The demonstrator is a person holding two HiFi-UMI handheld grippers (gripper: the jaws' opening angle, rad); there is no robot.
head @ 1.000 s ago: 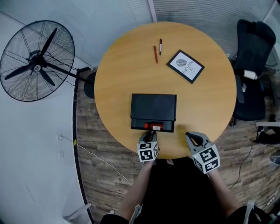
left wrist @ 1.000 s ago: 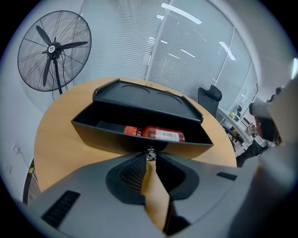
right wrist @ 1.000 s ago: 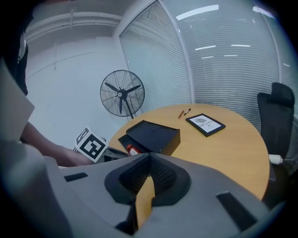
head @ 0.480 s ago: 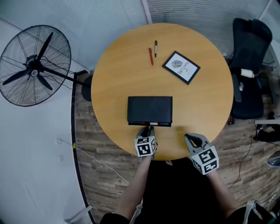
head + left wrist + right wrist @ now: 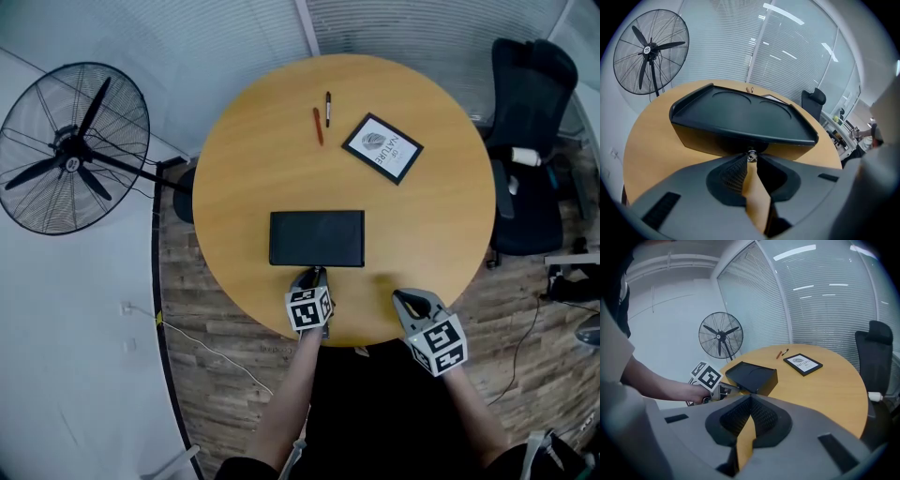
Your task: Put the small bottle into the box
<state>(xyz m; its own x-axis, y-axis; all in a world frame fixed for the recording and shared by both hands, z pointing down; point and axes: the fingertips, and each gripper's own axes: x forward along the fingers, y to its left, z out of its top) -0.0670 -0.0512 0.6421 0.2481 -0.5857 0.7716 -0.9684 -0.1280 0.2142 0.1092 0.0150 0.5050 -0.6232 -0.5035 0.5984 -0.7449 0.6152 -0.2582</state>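
**Box shut, bottle out of sight**

The box (image 5: 316, 237) is seen closed at the near middle of the table (image 5: 431, 206). The left gripper (image 5: 316, 272) is pinched on a small metal knob (image 5: 751, 155) at the box's near face. The right gripper (image 5: 403, 297) is held at the near right, jaws together and empty, apart from the box. No bottle is shown in any view, so it is judged to be inside. The closing step seems finished. Next, the knob should be released and the gripper drawn back without dragging the box.
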